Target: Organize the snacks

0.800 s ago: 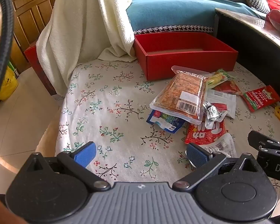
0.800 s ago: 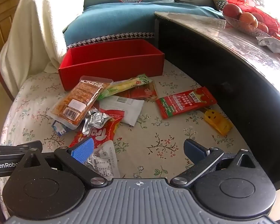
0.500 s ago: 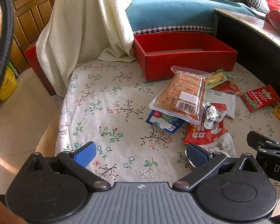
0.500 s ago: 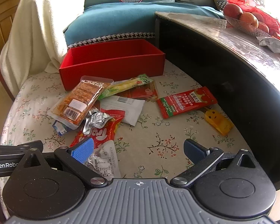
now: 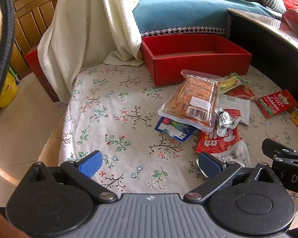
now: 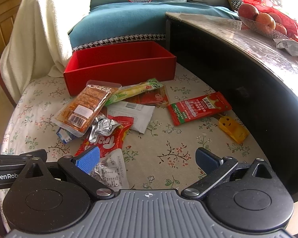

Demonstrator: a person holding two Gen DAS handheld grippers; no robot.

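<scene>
Nothing has shifted since a moment ago: both the left gripper [image 5: 149, 165] and right gripper [image 6: 147, 158] still hover with fingers wide and empty over the scattered snack packets [image 6: 113, 111] (piled before the open red cardboard box [image 6: 119, 67], which looks empty), so sorting has yet to begin.

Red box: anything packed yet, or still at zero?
Nothing looks done: the red box shows no snacks in the part of its inside in view. Nothing in hand: left claw and right claw are open and empty. Left to do: the snack packets scattered on the floral cloth, including the yellow packet.
</scene>
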